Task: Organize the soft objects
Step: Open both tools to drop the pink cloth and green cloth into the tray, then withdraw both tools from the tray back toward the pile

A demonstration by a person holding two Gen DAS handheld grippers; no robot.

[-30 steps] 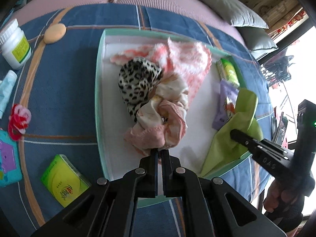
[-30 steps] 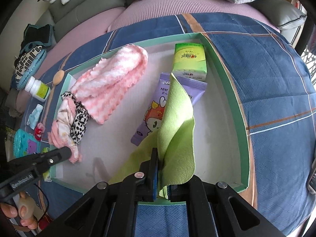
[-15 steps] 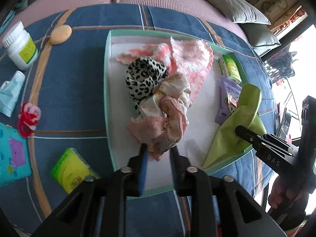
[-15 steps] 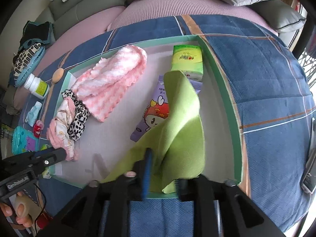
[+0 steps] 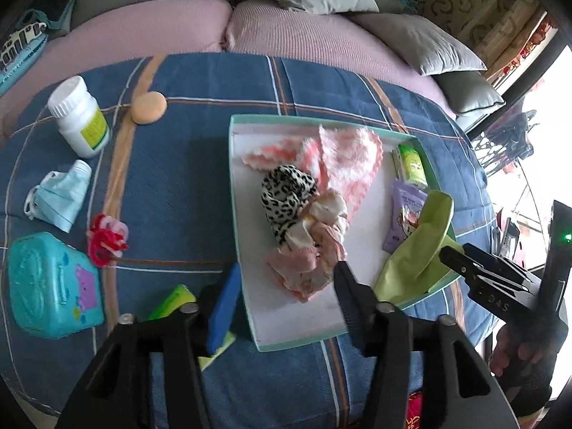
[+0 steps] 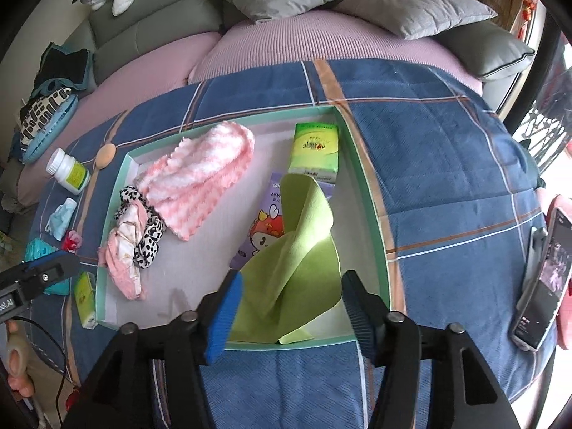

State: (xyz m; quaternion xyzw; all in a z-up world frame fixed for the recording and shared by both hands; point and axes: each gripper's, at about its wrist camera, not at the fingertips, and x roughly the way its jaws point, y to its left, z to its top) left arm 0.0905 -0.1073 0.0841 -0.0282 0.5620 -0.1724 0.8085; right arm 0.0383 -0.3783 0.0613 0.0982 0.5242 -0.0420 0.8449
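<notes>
Both claws let go, opening | L claw (empty) | R claw over green cloth nr tray edge

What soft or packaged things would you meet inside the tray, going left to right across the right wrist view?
Leopard-print cloth → pink-and-white fluffy towel → purple cartoon packet → green tissue pack.

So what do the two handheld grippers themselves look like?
Both are matte black plastic with round silver bolts. The left gripper and right gripper each have ribbed blue pads inside their fingers. White lettering and a green light show on the right one's body.
</notes>
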